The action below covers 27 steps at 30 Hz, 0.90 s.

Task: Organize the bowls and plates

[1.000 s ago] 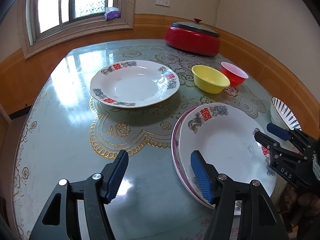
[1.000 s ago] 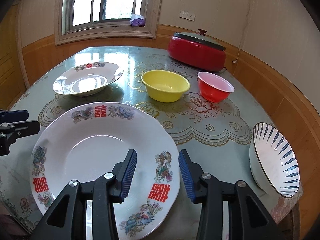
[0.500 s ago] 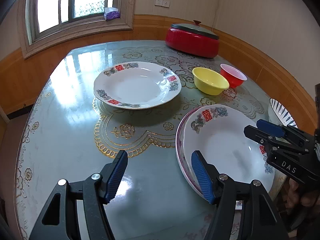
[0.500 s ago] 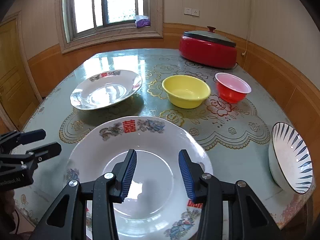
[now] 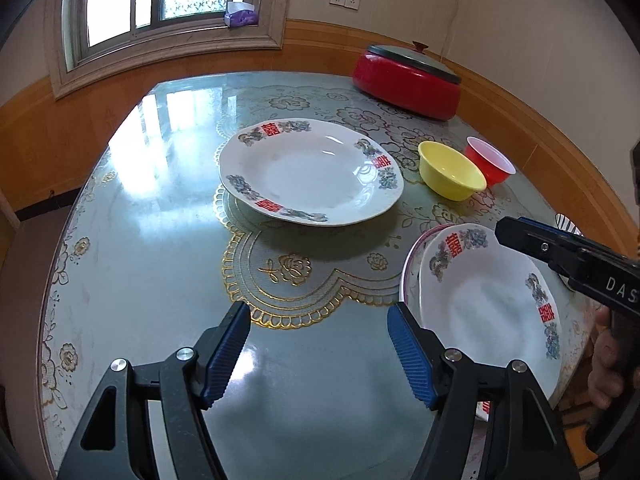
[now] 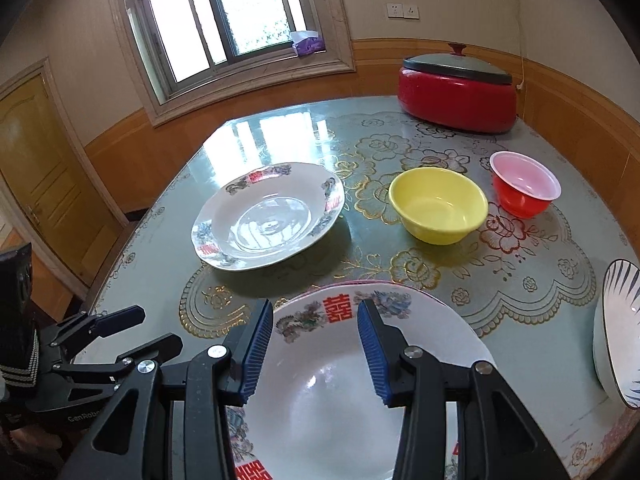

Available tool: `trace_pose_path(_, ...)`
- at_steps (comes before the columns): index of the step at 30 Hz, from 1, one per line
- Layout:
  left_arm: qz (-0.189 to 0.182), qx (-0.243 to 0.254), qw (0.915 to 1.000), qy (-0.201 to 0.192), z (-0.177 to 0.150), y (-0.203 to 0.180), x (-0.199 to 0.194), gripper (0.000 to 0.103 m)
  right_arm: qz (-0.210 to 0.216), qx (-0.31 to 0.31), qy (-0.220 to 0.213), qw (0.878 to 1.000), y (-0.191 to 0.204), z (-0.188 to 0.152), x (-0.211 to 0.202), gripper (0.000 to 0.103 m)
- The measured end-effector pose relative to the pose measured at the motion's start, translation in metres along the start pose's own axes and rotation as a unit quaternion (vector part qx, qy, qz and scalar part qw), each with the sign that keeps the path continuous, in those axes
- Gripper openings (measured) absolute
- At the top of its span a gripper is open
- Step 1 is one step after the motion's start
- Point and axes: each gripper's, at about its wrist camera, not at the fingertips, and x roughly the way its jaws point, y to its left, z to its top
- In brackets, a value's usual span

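Note:
A white flowered plate (image 5: 492, 304) (image 6: 344, 396) lies near the table's front edge on top of a pink-rimmed plate (image 5: 409, 264). A second flowered plate (image 5: 308, 170) (image 6: 268, 216) lies mid-table. A yellow bowl (image 5: 450, 170) (image 6: 438, 204) and a red bowl (image 5: 490, 160) (image 6: 522, 188) stand behind. A blue-striped bowl (image 6: 616, 332) sits at the right edge. My left gripper (image 5: 318, 344) is open and empty above bare table left of the stack. My right gripper (image 6: 316, 354) is open and empty above the near plate.
A red lidded cooker (image 5: 408, 80) (image 6: 458, 92) stands at the table's far right. The round table (image 5: 168, 240) has a glossy flowered cover. Wood-panelled walls and a window surround it. A door (image 6: 36, 184) is at the left.
Both grippers have drawn back and risen away from the near plate stack. The views now show more of the table. Both stay open.

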Motion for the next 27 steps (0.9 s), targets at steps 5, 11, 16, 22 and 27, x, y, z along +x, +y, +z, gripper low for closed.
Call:
trace_pose_path(5,0.015,-0.021,0.9996,-0.008,0.01,0.021,0.001,0.071,0.014,0.029,0.012,0.999,-0.005,0.016,0.017,0.044)
trace_pose_path(11,0.029,-0.059,0.9979,-0.002,0.027,0.049,0.014,0.07,0.03,0.061,0.025,0.997,-0.009,0.041,0.042,0.044)
trace_pose_path(16,0.04,-0.059,0.9973,-0.018,0.044,0.06,0.018,0.067,0.037,0.084,0.051,0.994,-0.013,0.056,0.069,0.044)
trace_pose_path(22,0.039,-0.064,0.9969,-0.021,0.065,0.071,0.033,0.058,0.039,0.134,0.078,0.987,-0.031,0.072,0.101,0.044)
trace_pose_path(27,0.042,-0.058,0.9972,-0.022,0.085,0.078,0.05,0.059,0.034,0.151,0.093,0.984,-0.037,0.084,0.122,0.044)
